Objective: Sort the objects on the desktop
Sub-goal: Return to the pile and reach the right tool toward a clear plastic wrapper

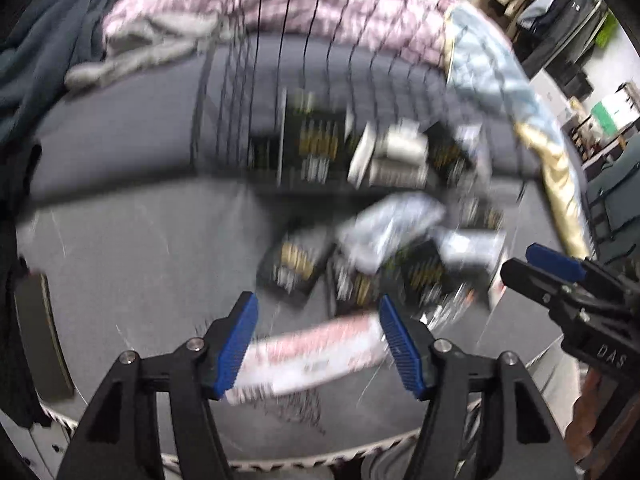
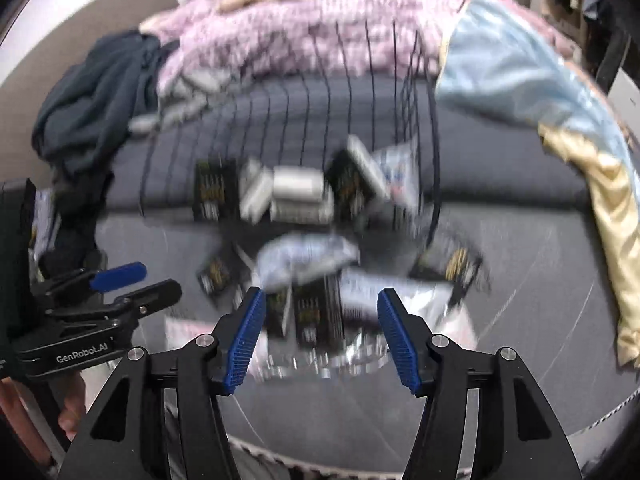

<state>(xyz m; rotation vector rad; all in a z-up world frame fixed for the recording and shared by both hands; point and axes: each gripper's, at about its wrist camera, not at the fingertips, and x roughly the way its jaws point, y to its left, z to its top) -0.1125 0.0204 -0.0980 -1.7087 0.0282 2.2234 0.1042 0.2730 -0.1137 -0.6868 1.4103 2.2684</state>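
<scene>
Both views are motion-blurred. My left gripper stands open above a pink-and-white packet that lies flat on the grey table between its blue pads without being pressed. My right gripper is open too, over black packets with gold print and a silvery packet. A pale blue pouch tops the loose pile. Behind it a black wire basket holds black packets and white boxes. Each gripper shows in the other's view: right gripper, left gripper.
A pink blanket and a dark cloth lie behind the basket. A light blue and gold cloth drapes at the right. The table's front edge has a white trim. A hand holds the left gripper.
</scene>
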